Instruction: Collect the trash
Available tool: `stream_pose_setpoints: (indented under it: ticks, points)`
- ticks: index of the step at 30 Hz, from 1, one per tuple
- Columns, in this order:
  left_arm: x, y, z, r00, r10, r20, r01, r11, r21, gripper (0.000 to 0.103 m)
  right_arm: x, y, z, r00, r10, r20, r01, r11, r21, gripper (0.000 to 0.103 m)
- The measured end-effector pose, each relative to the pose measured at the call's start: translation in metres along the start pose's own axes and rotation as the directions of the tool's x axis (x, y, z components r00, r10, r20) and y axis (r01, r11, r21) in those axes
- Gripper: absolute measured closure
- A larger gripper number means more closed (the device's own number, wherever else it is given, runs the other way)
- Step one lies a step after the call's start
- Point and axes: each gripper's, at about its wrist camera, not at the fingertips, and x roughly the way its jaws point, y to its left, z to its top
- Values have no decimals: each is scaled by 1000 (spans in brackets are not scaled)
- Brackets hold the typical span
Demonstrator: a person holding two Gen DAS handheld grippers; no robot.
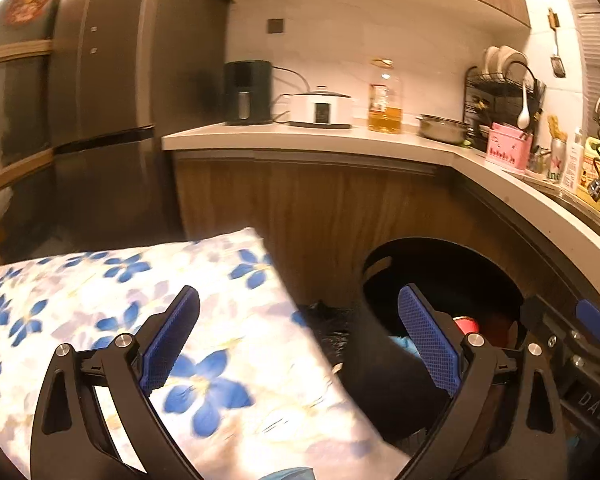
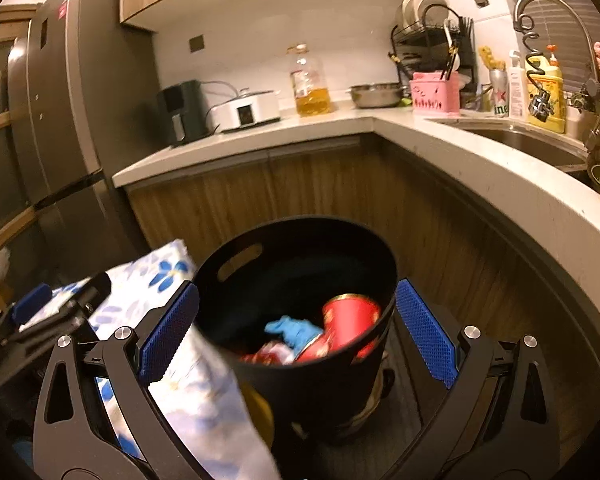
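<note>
A black round trash bin [image 2: 300,360] stands on the floor by the counter. It holds a red cup [image 2: 352,320], a blue glove [image 2: 294,330] and red wrappers [image 2: 266,358]. My right gripper [image 2: 296,332] is open and empty, jaws wide, just above the bin's near rim. My left gripper [image 1: 298,344] is open and empty, over the corner of a table with a blue-flower cloth [image 1: 100,300], left of the bin [image 1: 440,280]. The left gripper also shows in the right wrist view [image 2: 56,308] at the left.
An L-shaped counter [image 2: 460,152] wraps behind and to the right, with wooden cabinet fronts [image 2: 300,188]. On it stand an oil bottle [image 2: 310,82], a cooker [image 2: 246,112], a pink box [image 2: 436,92] and a sink [image 2: 540,140]. A fridge [image 2: 72,100] stands at the left.
</note>
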Motion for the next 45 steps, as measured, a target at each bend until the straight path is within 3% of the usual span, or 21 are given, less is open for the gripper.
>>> stream_pose_setpoints:
  ticks: [7,25,45]
  points:
    - [-39,28,-12,999,48,0,-48,999,4,8,-34,23,-12,999,-14,-29,13,1000,-24,5]
    - [-140,87,-56,996,82,18,-82,997,-8,8,-147,75,-57,998,-48,51,54,992,-118,5]
    - [-197,118,-73,993,92,77,-88,995,-52,8,-204,107,-78,992,-66,109,84,983,-166,5]
